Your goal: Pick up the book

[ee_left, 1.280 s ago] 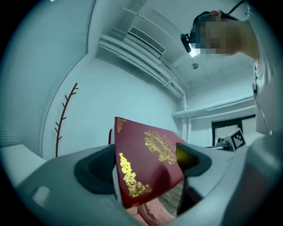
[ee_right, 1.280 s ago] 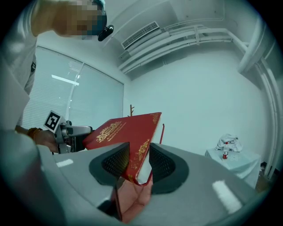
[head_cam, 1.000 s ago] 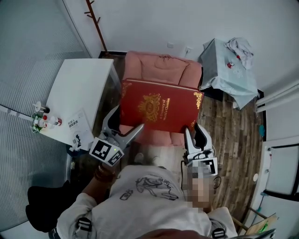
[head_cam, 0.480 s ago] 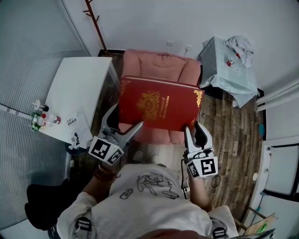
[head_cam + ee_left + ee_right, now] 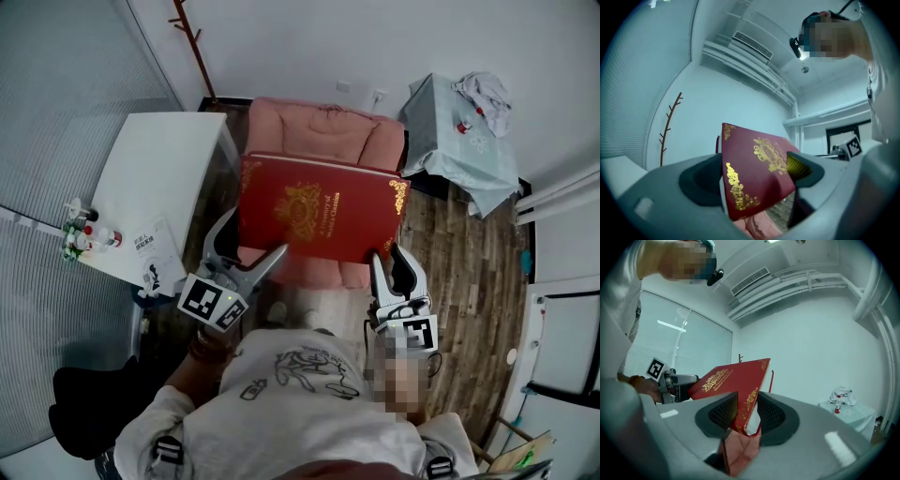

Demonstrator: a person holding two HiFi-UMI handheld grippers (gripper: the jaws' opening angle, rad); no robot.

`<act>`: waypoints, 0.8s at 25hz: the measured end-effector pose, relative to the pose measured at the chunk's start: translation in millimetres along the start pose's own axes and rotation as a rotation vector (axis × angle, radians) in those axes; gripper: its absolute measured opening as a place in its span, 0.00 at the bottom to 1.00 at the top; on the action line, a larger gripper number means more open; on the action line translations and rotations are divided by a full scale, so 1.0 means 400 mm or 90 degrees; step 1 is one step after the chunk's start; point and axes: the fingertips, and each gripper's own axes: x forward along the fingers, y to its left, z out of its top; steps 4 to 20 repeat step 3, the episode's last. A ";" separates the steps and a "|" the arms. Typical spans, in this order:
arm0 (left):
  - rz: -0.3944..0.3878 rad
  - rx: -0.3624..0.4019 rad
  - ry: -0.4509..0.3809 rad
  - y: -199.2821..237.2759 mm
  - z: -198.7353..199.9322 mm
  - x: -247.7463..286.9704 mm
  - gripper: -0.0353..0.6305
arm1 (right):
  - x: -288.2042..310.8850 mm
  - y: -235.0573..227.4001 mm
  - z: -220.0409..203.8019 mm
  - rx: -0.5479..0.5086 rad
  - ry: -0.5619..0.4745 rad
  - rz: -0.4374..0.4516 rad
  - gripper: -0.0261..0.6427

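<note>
**Above the pink armchair (image 5: 319, 131), the book (image 5: 319, 211) is up off the seat**

Over the chair's cushion, the big red book with gilt ornament hangs in the air, roughly flat and clear of the seat. The left tongs (image 5: 255, 234) are closed on its near left corner, cover against one pad and gilt page edges against the other. The right tongs (image 5: 387, 255) pinch the near right corner tight between ribbed pads. Both point level. To my eye the picking up is as good as done: the book's weight is carried wholly by the two grips. What remains, if anything, is holding it steady. A white worktop (image 5: 159, 178) stands off to the left, untouched.
</note>
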 end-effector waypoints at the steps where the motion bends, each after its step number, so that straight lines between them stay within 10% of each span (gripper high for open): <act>1: 0.001 0.000 0.000 0.002 -0.001 0.000 0.70 | 0.002 0.000 -0.002 0.000 0.001 0.000 0.25; 20: 0.002 -0.001 0.000 0.012 -0.003 0.001 0.70 | 0.011 0.003 -0.005 0.001 0.003 0.001 0.25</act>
